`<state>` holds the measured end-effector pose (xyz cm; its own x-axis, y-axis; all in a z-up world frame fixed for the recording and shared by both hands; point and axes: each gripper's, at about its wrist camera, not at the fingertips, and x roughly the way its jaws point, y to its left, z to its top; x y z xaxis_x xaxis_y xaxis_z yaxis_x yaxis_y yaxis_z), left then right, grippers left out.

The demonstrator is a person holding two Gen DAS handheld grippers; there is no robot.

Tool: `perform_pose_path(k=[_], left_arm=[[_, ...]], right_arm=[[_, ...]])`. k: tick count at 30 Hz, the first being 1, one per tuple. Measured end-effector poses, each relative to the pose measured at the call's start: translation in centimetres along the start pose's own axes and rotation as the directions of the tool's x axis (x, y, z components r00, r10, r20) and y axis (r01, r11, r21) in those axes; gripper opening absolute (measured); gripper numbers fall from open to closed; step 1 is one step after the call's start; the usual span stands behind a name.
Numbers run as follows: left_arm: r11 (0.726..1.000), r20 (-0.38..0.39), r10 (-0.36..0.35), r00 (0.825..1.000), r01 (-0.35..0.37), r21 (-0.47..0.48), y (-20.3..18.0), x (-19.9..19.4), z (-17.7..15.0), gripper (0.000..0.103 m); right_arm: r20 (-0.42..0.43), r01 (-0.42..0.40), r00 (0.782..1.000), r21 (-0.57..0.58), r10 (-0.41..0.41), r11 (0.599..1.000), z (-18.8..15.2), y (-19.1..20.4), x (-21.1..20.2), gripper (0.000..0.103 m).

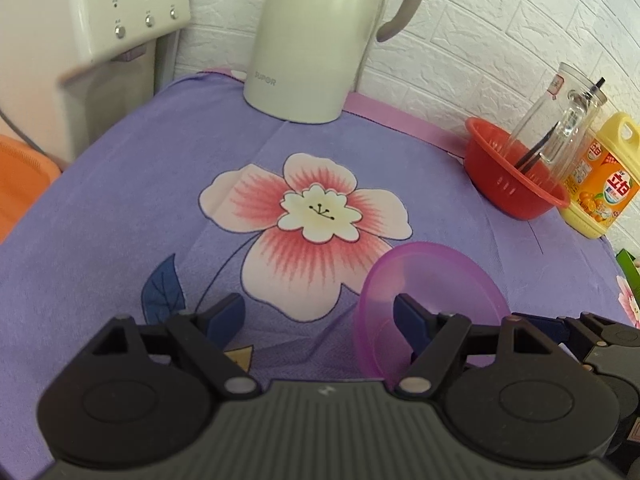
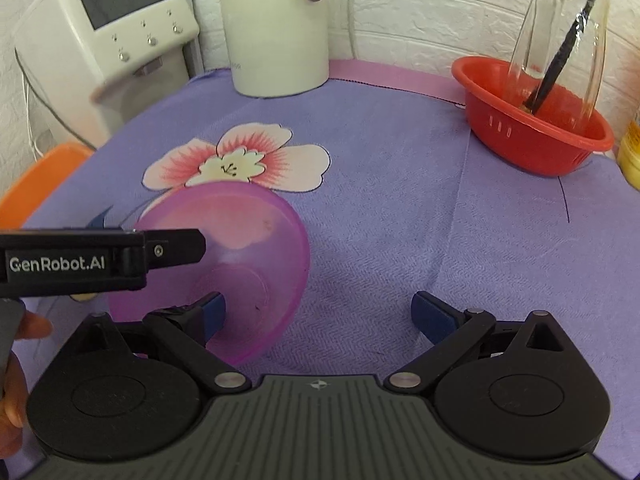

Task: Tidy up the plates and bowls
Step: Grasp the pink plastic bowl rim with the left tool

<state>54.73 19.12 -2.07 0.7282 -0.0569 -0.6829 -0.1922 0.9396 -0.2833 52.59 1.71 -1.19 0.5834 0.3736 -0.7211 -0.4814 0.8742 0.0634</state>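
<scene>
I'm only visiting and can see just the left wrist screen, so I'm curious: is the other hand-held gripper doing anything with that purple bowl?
Observer: Not gripping it. The right hand-held gripper is wide open, and only its left finger overlaps the purple bowl.
Visitor: Is a person really carrying these?
Observer: Yes. Bare skin of a person's hand shows at the picture's left edge, just behind the left hand-held gripper.
Visitor: Is there any writing on that one?
Observer: Its side carries a white label reading GenRobot.AI.
</scene>
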Motion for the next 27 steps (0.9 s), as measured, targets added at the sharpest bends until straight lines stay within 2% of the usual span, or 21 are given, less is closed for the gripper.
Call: perform_pose_path(k=[5, 17, 22, 23, 24, 27], left_arm=[[1.0, -0.007, -0.02, 1.0, 0.02, -0.011, -0.1, -0.2, -0.2, 0.077], [0.999, 0.013, 0.0, 1.0, -0.001, 0.044, -1.0, 0.2, -0.6, 0.076], [0.997, 0.005, -0.041, 0.999, 0.041, 0.061, -1.6, 0.1, -0.9, 0.068], [0.997, 0.002, -0.046, 0.999, 0.045, 0.061, -1.7, 0.1, -1.0, 0.064], [0.997, 0.002, -0.048, 0.999, 0.048, 0.059, -1.7, 0.0, -1.0, 0.056], [0.997, -0.002, -0.039, 0.999, 0.039, 0.059, -1.9, -0.2, -1.1, 0.044]], right_arm=[[0.012, -0.008, 1.0, 0.044, 0.007, 0.999, -0.3, -0.1, -0.4, 0.103], [0.027, -0.005, 1.0, -0.011, 0.005, 1.0, -0.2, 0.1, 0.2, 0.103], [0.023, -0.001, 1.0, -0.006, 0.001, 1.0, 0.0, 0.6, 0.0, 0.103], [0.028, -0.007, 1.0, -0.011, 0.007, 1.0, -0.2, 0.7, -0.2, 0.103], [0.029, -0.014, 0.999, -0.012, 0.014, 1.0, -0.3, 0.7, -0.4, 0.103], [0.035, -0.03, 0.999, -0.015, 0.03, 0.999, -0.6, 0.8, -0.9, 0.103]])
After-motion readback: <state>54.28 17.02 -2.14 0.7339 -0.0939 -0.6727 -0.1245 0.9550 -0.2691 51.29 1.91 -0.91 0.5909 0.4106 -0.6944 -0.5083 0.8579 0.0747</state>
